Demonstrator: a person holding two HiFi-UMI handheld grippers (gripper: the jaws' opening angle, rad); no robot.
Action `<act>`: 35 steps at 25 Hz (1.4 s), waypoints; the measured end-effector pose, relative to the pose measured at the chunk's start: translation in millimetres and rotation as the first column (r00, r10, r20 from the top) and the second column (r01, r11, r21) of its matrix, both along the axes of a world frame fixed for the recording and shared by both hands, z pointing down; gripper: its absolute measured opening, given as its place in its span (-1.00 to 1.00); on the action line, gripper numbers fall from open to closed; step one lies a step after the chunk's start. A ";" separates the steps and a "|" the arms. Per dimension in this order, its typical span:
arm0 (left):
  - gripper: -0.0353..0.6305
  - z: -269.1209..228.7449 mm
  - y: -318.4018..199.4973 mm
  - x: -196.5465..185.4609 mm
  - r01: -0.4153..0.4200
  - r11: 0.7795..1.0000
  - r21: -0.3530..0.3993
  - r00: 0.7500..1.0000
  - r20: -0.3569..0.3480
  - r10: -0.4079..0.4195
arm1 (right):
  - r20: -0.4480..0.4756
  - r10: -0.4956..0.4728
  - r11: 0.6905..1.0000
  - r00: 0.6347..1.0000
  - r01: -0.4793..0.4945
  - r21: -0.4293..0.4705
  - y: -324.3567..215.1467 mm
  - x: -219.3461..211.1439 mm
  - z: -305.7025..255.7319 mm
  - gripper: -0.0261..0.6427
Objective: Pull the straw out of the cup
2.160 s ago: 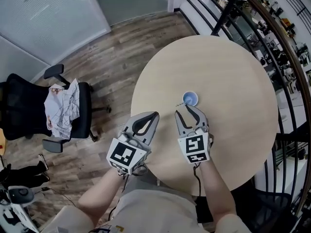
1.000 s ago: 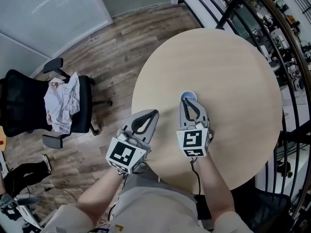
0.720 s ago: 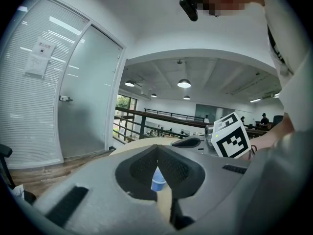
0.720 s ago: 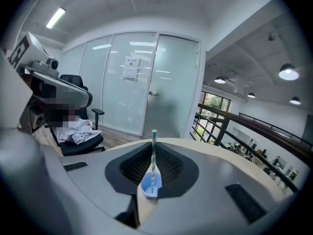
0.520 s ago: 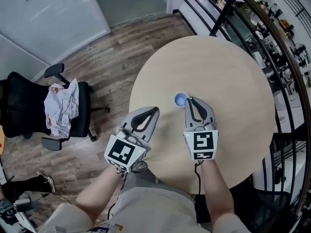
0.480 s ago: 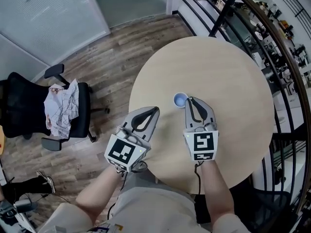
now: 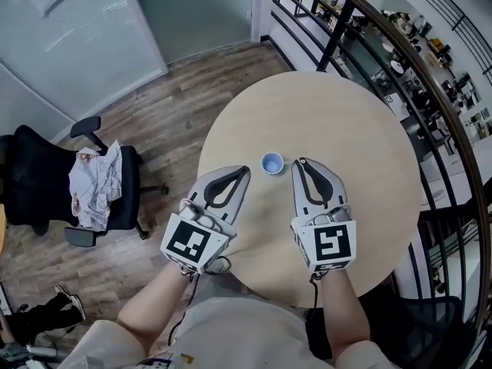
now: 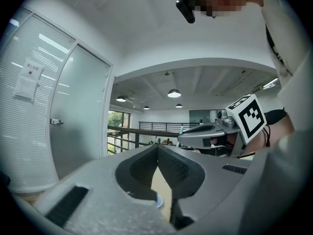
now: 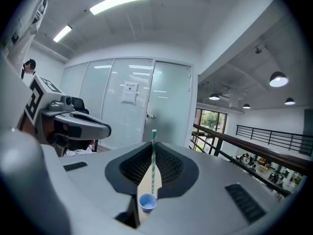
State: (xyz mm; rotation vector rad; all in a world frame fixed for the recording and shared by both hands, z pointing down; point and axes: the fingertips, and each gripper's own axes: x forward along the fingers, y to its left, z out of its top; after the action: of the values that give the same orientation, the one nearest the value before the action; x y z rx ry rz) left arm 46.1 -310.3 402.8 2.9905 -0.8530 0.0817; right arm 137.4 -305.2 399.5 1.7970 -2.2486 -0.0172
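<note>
Gripping the straw point(image 9: 153, 156) in right gripper point(image 7: 301, 162) fingers; left gripper point(image 7: 244, 171) fingers closed, empty

1. My left gripper point(image 7: 244, 170) and right gripper point(image 7: 298, 162) are grey, with black ribbed pads point(image 9: 168, 166).
2. Each marker cube point(image 7: 332, 244) bears black-and-white squares.
3. The thin straw point(image 9: 153, 160) is striped teal and white.
4. The small round cup point(image 7: 272, 163) is light blue.
5. The round wooden table point(image 7: 361, 152) is pale beige.
6. The office chair point(image 7: 31, 175) is black.
7. The crumpled cloth point(image 7: 96, 179) is white with thin dark checks.
8. The plank floor point(image 7: 177, 91) is brown.

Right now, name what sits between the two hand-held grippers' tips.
The small blue cup, standing on the round pale wooden table; the head view shows it.
</note>
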 end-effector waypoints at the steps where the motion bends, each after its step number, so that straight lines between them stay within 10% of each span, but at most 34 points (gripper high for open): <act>1: -0.86 -6.7 2.6 0.3 0.001 1.000 0.000 1.000 -0.006 -0.001 | 0.006 -0.005 1.000 1.000 0.005 0.011 4.7 0.3 -8.4 -0.81; 18: -0.86 -95.2 41.4 -22.4 0.044 0.998 0.048 0.998 -0.044 -0.042 | 0.051 -0.002 0.992 0.999 -0.004 0.123 82.7 10.6 -107.3 -0.81; 35: -0.86 -77.8 82.9 -24.9 0.003 0.999 0.035 1.000 0.002 -0.004 | 0.087 0.029 0.999 0.996 -0.033 0.043 134.9 25.5 -78.7 -0.81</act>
State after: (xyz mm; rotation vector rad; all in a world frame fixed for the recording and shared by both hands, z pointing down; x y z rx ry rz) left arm 21.2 -227.4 325.0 3.0221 -0.8690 0.0702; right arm 162.9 -170.3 320.8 1.8903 -2.2958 0.0165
